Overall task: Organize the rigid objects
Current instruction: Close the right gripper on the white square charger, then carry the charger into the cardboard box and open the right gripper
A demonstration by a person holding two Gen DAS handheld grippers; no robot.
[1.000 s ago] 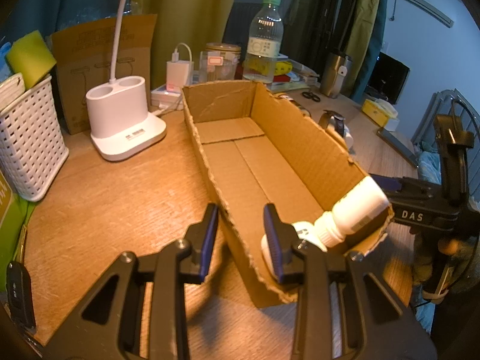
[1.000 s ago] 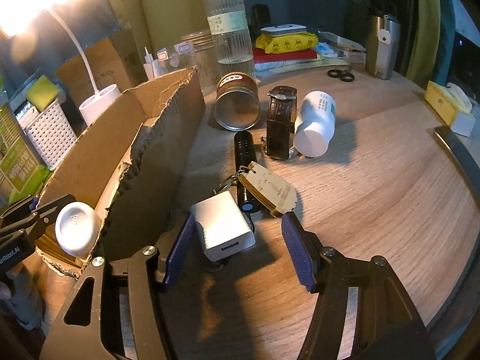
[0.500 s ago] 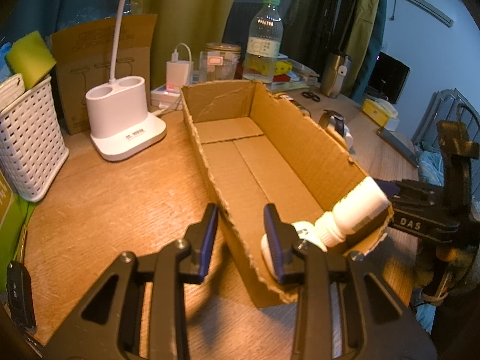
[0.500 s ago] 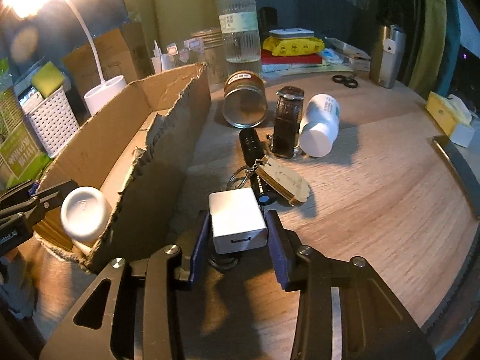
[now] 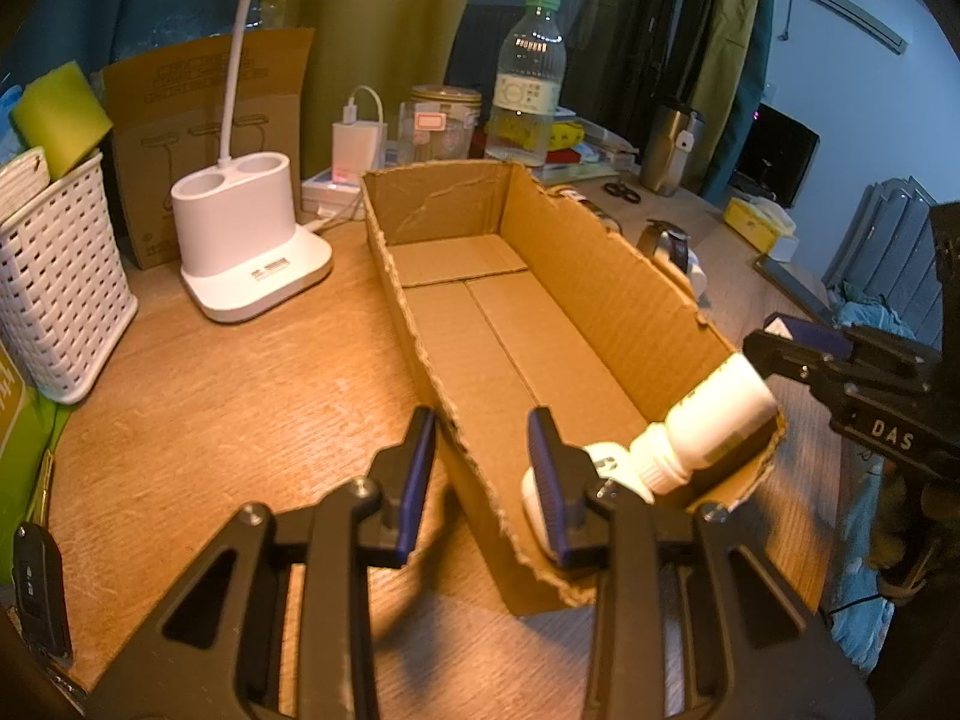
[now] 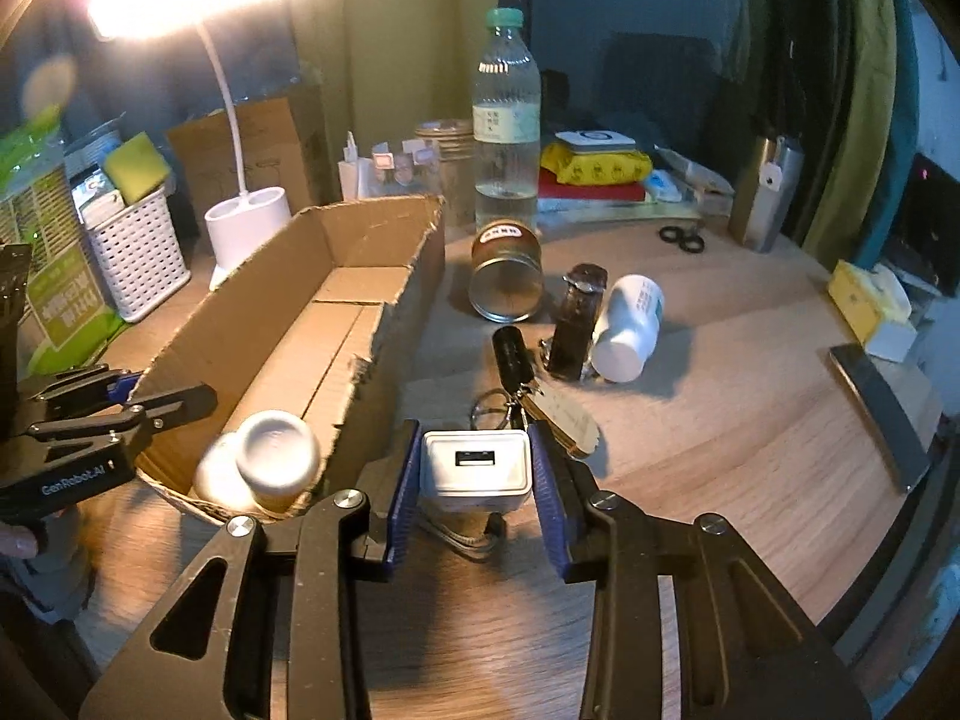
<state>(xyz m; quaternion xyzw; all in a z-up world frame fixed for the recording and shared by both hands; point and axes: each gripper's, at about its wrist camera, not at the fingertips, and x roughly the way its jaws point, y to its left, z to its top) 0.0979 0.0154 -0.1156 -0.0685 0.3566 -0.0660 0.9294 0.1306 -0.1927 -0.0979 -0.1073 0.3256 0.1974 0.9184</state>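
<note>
An open cardboard box (image 5: 600, 276) lies along the wooden table. Its left wall runs between the pads of my left gripper (image 5: 480, 468), which is shut on it. A white bottle (image 5: 714, 414) leans in the box's near corner. In the right wrist view my right gripper (image 6: 474, 456) holds a white USB charger (image 6: 476, 462) just above the table. Its jaws are still closing, and both pads press on the charger's sides. Beyond it lie a key ring with a wooden tag (image 6: 558, 420), a black flashlight (image 6: 513, 351), a dark watch (image 6: 579, 324), a white pill bottle (image 6: 627, 330) and a tin can (image 6: 507, 276).
A white lamp base (image 5: 246, 246) and a white basket (image 5: 54, 300) stand left of the box. A water bottle (image 6: 506, 120), a steel tumbler (image 6: 768, 198), scissors (image 6: 681, 237) and a yellow tissue box (image 6: 870, 306) line the back and right. A car key (image 5: 36, 588) lies near left.
My right gripper closed on the white charger and raised it off the table, nearer the box. The left gripper and the box have not moved.
</note>
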